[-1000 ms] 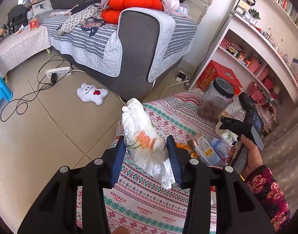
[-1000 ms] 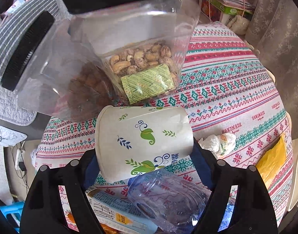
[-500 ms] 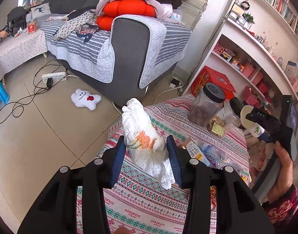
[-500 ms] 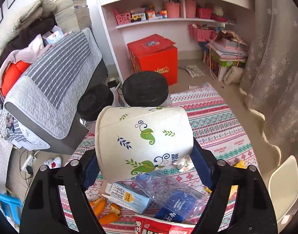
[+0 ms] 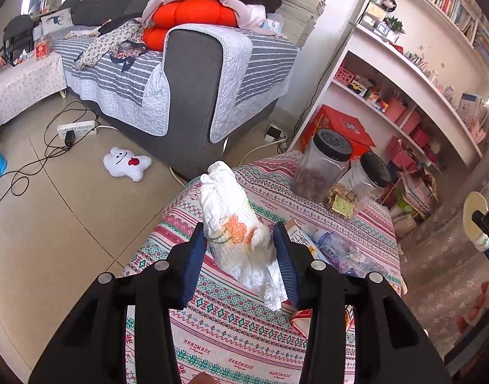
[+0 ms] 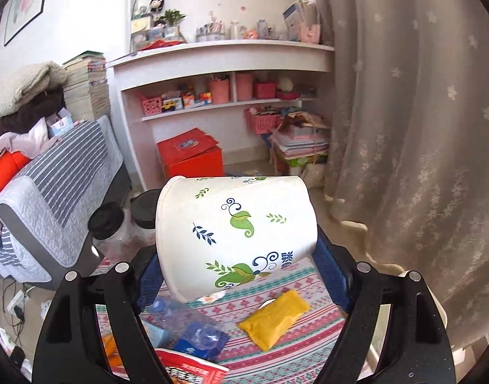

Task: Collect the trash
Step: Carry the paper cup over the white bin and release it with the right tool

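Left gripper (image 5: pixel 241 249) clamps the tissue wad (image 5: pixel 236 230), long axis pointing away along the fingers, raised above the table (image 5: pixel 212 336). Right gripper (image 6: pixel 236 275) clamps the cup (image 6: pixel 236 233) crosswise, lying sideways. No bin visible; more litter lies below on the table.

A crumpled white tissue wad (image 5: pixel 238 233) with an orange-and-green print is pinched between two blue pads, raised above the patterned tablecloth (image 5: pixel 231 329). A white paper cup (image 6: pixel 234 233) printed with green leaves lies tipped on its side, also clamped and lifted above that cloth. On the cloth lie a crushed clear plastic bottle (image 6: pixel 193 329), a yellow packet (image 6: pixel 274 318) and a red-printed wrapper (image 6: pixel 193 369).
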A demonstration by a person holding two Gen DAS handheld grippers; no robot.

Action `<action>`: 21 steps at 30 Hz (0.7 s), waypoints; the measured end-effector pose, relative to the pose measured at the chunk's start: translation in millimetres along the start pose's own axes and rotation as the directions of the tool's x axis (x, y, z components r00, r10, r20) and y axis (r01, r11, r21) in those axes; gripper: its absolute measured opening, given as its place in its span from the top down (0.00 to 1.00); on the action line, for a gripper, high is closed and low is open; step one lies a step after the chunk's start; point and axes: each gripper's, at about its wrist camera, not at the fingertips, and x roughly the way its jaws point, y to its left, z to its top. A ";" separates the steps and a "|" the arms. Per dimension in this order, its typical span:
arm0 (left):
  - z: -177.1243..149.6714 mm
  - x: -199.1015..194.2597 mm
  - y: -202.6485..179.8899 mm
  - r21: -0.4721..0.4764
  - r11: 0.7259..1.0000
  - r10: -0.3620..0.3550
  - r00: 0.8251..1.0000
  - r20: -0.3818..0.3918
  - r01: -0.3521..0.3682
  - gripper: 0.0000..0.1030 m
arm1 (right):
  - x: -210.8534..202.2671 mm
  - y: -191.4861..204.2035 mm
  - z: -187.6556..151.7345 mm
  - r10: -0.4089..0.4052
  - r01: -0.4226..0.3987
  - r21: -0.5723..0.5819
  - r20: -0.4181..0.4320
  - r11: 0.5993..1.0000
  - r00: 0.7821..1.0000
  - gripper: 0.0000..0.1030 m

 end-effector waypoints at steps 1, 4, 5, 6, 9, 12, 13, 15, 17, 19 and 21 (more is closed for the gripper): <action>-0.8 0.8 -1.3 0.001 1.000 -0.001 1.000 -0.001 0.001 0.58 | -4.3 -14.5 -3.3 -0.034 0.034 0.013 0.015 0.999 0.999 0.24; -3.5 3.6 -6.6 0.007 1.000 -0.004 1.000 -0.006 0.004 0.58 | -14.6 -60.3 -19.0 -0.148 0.146 0.059 0.041 0.988 0.988 0.24; -4.7 4.8 -9.0 0.011 1.000 -0.005 1.000 -0.009 0.005 0.58 | -15.9 -76.0 -26.0 -0.187 0.183 0.073 0.038 0.980 0.982 0.24; -6.4 5.9 -11.6 0.016 1.000 -0.007 1.000 -0.012 0.007 0.58 | -15.8 -91.0 -32.7 -0.230 0.228 0.083 0.027 0.970 0.973 0.23; -12.9 9.3 -22.5 0.038 0.999 -0.010 1.000 -0.020 0.011 0.58 | -7.4 -130.2 -52.2 -0.326 0.328 0.106 -0.035 0.939 0.945 0.23; -19.7 14.1 -34.8 0.062 0.998 -0.010 0.999 -0.031 0.012 0.58 | 4.2 -162.2 -70.2 -0.398 0.407 0.124 -0.095 0.905 0.913 0.16; -22.3 16.0 -39.5 0.070 0.997 -0.011 0.999 -0.036 0.013 0.58 | 6.8 -169.5 -75.4 -0.416 0.428 0.128 -0.107 0.895 0.903 0.13; -28.4 19.2 -50.5 0.091 0.996 -0.012 0.999 -0.044 0.016 0.58 | 9.2 -184.1 -83.1 -0.435 0.448 0.136 -0.117 0.883 0.893 0.07; -34.7 21.2 -62.8 0.117 0.993 -0.025 0.998 -0.056 0.032 0.58 | 10.3 -193.9 -82.6 -0.444 0.456 0.141 -0.112 0.879 0.889 0.07; -42.5 21.6 -78.9 0.153 0.986 -0.052 0.997 -0.065 0.061 0.58 | 7.0 -202.4 -81.3 -0.451 0.461 0.159 -0.101 0.873 0.887 0.07; -52.2 19.5 -99.5 0.201 0.974 -0.088 0.994 -0.071 0.101 0.58 | 3.7 -212.6 -76.5 -0.448 0.459 0.193 -0.100 0.867 0.889 0.07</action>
